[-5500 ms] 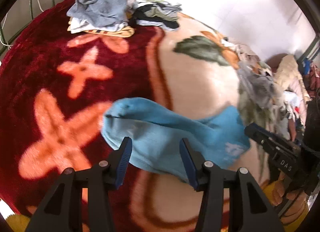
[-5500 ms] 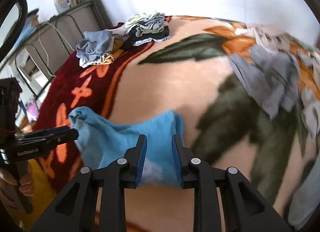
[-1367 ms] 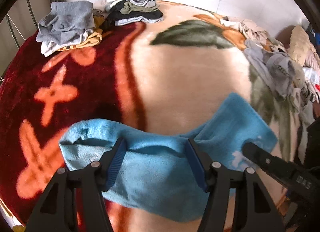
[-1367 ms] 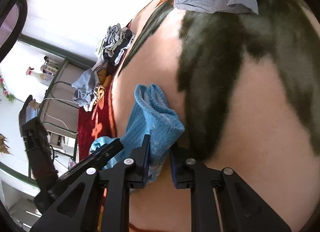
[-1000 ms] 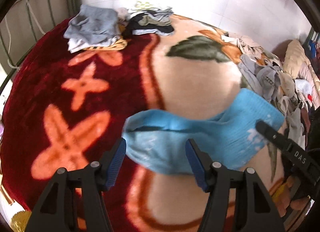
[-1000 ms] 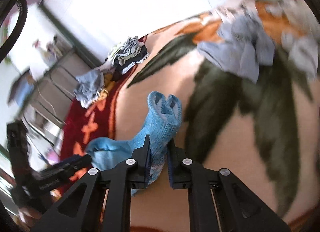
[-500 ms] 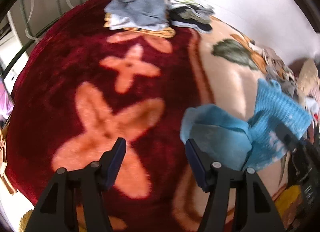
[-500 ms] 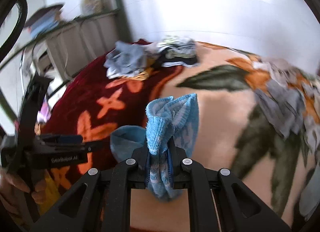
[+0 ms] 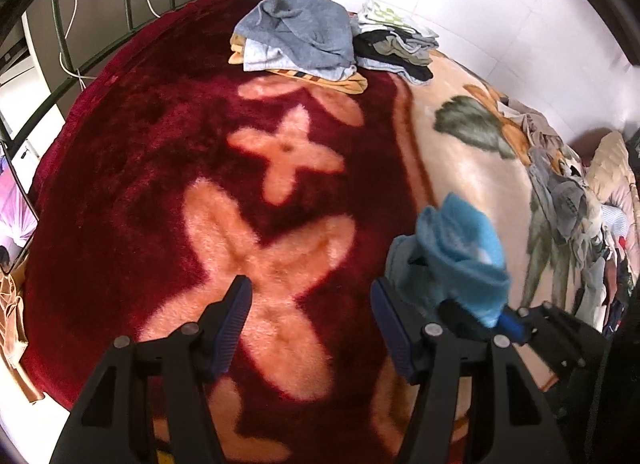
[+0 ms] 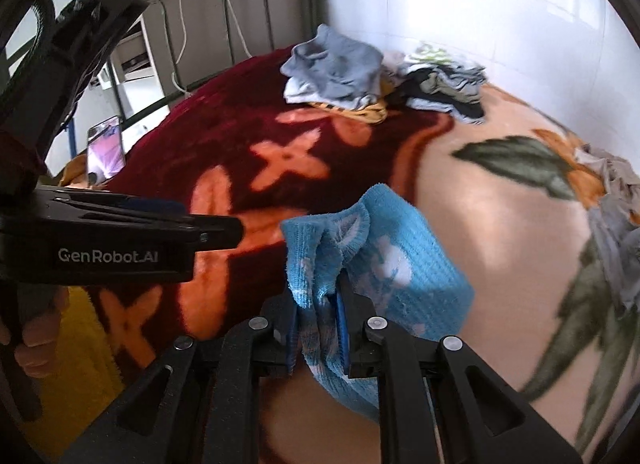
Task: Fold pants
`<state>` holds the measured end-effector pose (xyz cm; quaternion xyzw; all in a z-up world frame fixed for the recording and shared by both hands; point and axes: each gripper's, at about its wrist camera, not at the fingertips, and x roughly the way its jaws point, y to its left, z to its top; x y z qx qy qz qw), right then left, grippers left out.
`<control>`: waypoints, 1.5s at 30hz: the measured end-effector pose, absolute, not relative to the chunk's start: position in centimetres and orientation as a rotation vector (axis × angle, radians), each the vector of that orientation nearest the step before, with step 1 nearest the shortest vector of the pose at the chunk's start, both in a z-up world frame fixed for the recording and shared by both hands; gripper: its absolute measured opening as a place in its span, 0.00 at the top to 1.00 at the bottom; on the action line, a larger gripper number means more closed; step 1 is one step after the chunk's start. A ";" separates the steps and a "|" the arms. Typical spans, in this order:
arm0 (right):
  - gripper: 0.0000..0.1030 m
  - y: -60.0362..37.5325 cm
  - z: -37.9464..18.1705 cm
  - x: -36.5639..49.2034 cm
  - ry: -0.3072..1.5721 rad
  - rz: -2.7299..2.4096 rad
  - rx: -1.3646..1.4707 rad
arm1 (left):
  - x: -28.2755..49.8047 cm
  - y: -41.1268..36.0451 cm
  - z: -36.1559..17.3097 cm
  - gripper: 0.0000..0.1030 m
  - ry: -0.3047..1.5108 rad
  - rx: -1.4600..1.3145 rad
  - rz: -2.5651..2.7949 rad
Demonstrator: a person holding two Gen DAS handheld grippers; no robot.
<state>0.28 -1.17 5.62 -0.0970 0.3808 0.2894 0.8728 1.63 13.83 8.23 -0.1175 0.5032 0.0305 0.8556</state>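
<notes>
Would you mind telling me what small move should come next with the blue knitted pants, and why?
Probably set them down: the right gripper, its jaws just opening, has the bunched blue knitted pants between its pads, above the red and peach floral blanket. The left gripper stands open and empty beside them, so lowering the bundle onto the blanket looks sensible.

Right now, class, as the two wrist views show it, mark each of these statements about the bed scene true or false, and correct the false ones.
1. The blue pants are between the right gripper's fingers. True; its jaws are opening.
2. The left gripper holds the pants. False: nothing is between its open fingers.
3. Folded clothes are stacked at the blanket's far end. True.
4. The blanket is plain white. False: dark red and cream, with orange patterns.
</notes>
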 end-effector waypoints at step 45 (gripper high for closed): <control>0.64 -11.3 -0.2 5.1 1.087 0.505 0.297 | 6.7 7.8 3.4 0.41 1.157 -0.244 -0.203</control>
